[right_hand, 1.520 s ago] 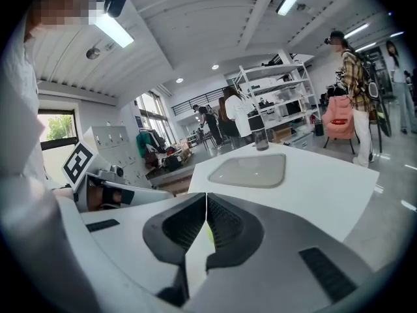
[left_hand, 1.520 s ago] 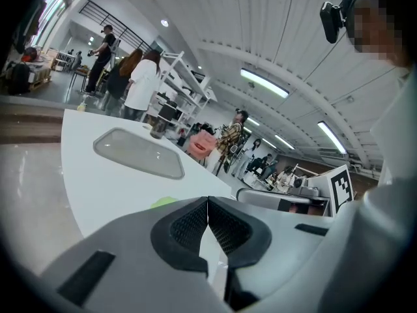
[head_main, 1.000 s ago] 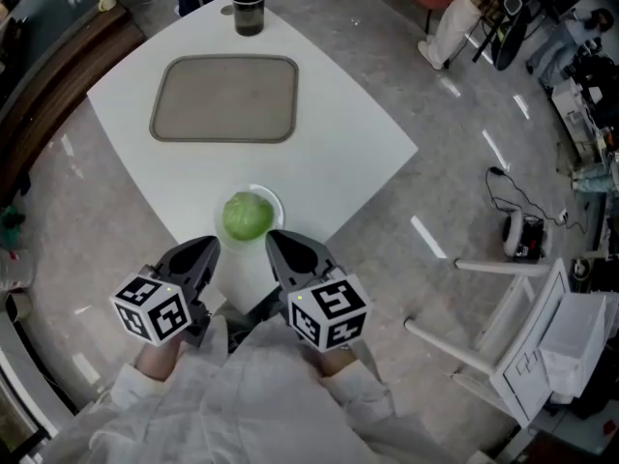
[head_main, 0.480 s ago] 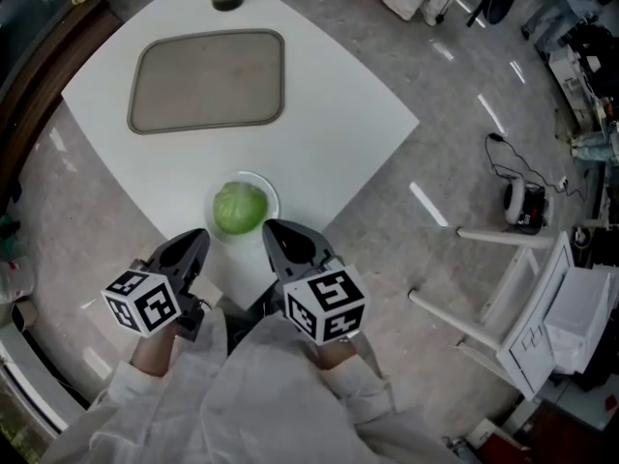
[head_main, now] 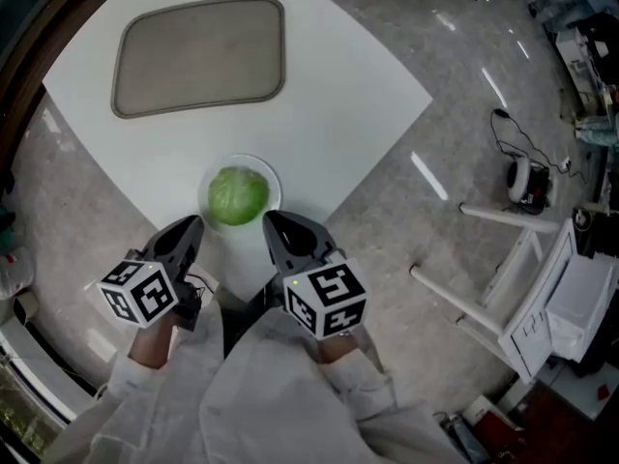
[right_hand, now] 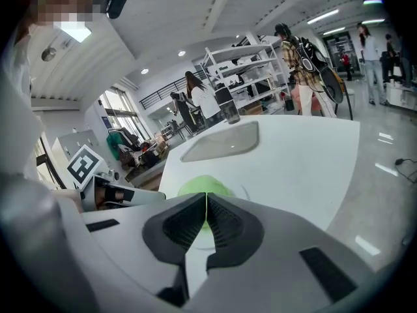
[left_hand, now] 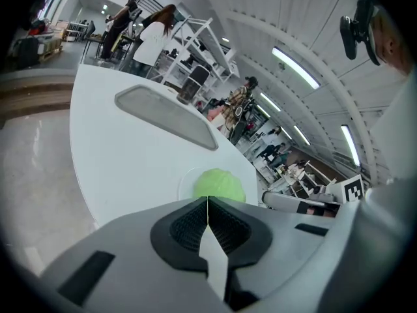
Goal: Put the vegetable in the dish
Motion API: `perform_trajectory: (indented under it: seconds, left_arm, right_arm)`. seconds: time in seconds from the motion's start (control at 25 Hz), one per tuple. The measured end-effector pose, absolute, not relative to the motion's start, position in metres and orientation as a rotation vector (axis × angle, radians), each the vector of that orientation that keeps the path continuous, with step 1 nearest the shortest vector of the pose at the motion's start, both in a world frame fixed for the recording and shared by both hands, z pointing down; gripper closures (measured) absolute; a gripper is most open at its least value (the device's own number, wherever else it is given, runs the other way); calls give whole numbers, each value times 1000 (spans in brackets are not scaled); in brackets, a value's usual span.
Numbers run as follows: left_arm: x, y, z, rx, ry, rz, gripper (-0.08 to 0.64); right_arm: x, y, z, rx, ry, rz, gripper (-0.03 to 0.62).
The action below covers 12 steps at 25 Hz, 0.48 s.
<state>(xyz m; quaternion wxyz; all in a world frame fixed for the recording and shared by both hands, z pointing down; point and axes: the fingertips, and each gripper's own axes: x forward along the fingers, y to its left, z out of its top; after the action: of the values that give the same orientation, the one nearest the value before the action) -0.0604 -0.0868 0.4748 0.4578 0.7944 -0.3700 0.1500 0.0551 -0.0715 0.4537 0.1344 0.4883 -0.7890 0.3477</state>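
Left tongs (head_main: 192,223), right tongs (head_main: 272,219) lowered; crinkled round cabbage (head_main: 238,195) on white dish (head_main: 276,188).

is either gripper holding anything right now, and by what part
Nothing is held. The left gripper and the right gripper are both shut and empty; the green vegetable sits on the dish, ahead of both and untouched.

**Q:** What lies ahead of your fingers?

**A:** My right gripper (right_hand: 206,195), jaws pressed together and empty, points at a green vegetable (right_hand: 195,182). It sits in a white dish (right_hand: 244,191) near the edge of a white table (right_hand: 300,162).

**Q:** And beyond?

**A:** A grey tray (right_hand: 225,141) lies farther along the table, with a dark cup (right_hand: 228,113) behind it. My left gripper (right_hand: 130,194) is at the left, its marker cube showing. At the back, people stand by white shelves (right_hand: 238,60).
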Motion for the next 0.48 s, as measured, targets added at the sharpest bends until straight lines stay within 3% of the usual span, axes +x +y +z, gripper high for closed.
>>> perform_trajectory:
  seconds: [0.48]
  left_arm:
    - [-62, -88, 504, 1889, -904, 419, 551]
  right_arm:
    - [61, -69, 485, 1439, -2193, 1144, 577]
